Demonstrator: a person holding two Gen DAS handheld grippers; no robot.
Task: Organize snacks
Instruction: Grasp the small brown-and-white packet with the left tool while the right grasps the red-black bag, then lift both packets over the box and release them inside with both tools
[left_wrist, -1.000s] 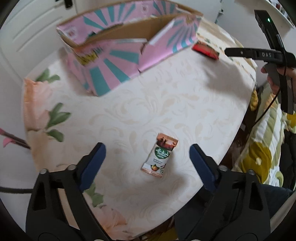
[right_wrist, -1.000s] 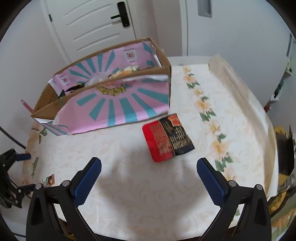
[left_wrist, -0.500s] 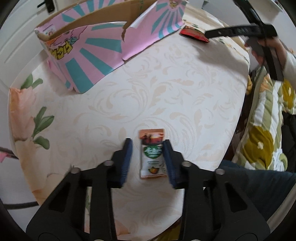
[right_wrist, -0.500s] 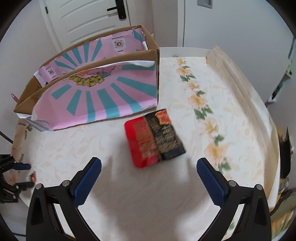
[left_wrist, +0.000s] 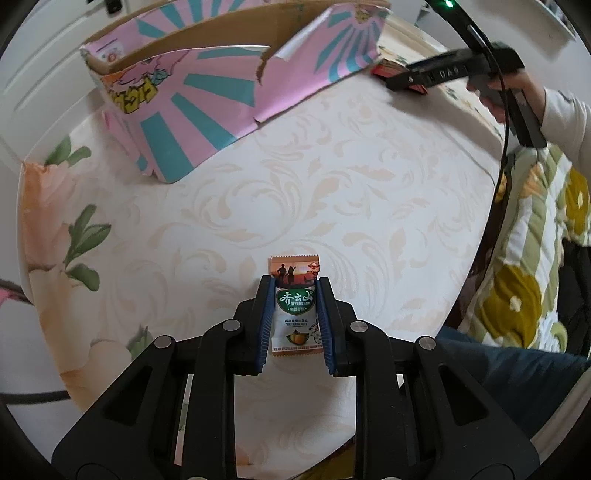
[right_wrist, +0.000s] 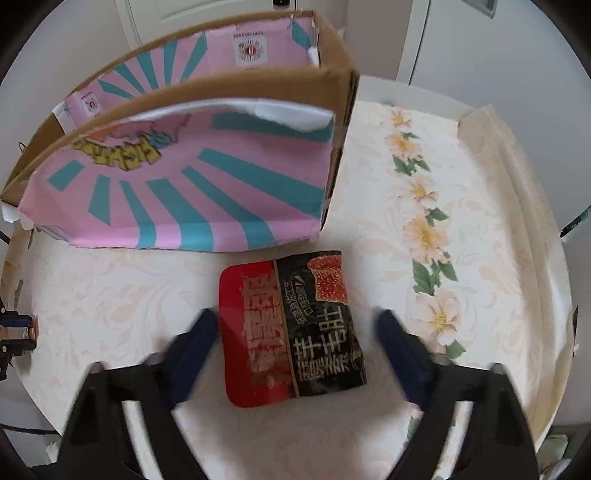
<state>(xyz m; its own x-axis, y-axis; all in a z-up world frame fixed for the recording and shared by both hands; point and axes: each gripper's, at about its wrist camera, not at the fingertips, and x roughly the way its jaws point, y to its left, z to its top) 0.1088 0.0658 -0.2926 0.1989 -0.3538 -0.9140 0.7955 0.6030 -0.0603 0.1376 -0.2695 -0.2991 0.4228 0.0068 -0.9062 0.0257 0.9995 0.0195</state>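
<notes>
A: How does the left gripper (left_wrist: 294, 291) stand?
B: Low at the near edge, its fingers (left_wrist: 265, 314) pressed in against a small packet.

A: And the right gripper (right_wrist: 295, 325)?
B: Far right, fingers (right_wrist: 402, 350) spread wide and blurred, the person's hand (left_wrist: 496, 90) on its handle.

Black tongs (left_wrist: 294, 291) with blue pads (left_wrist: 266, 325), silver screws.

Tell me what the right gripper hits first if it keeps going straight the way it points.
The red-and-black snack bag, lying between the right gripper's open fingers; beyond it, probably the pink box's front wall.
</notes>
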